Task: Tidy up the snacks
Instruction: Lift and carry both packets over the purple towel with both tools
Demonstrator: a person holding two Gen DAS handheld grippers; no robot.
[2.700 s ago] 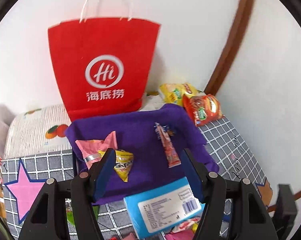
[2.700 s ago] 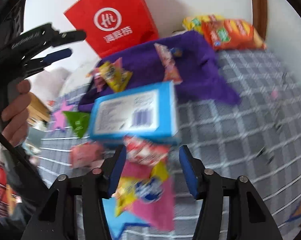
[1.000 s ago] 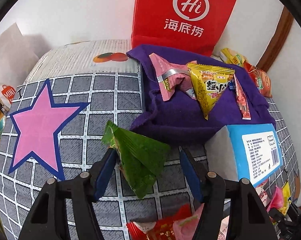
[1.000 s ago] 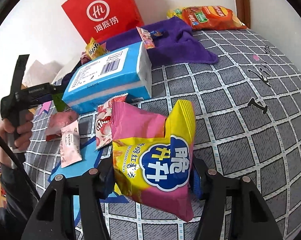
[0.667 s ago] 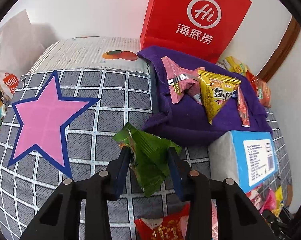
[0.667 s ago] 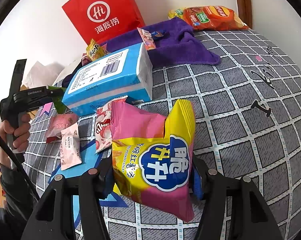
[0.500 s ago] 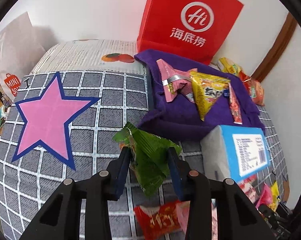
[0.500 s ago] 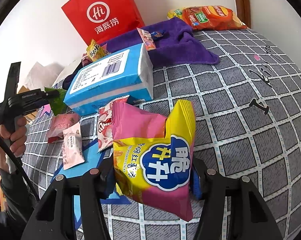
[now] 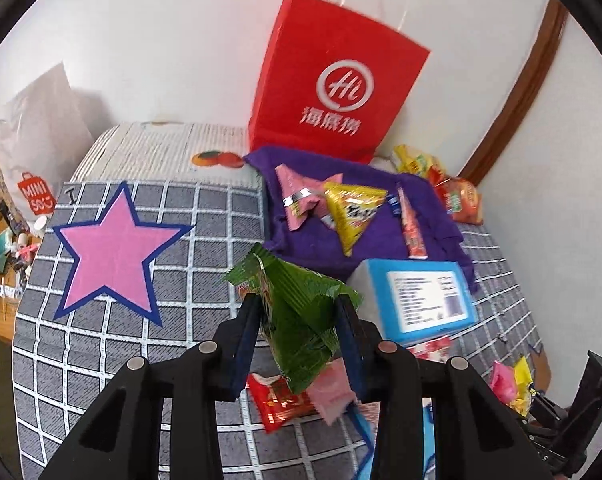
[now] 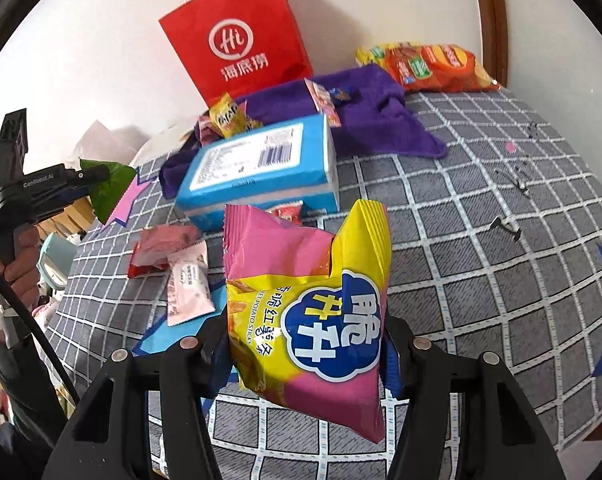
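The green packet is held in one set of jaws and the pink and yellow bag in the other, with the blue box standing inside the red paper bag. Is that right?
Not quite. The blue box lies on the checked cover in front of the red paper bag, not inside it, as the right wrist view shows. The green packet and the pink and yellow bag are indeed each held in jaws.

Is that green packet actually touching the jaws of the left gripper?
Touching. In the left wrist view the left gripper has both jaws pressed against the sides of the green packet, which is lifted off the bedspread.
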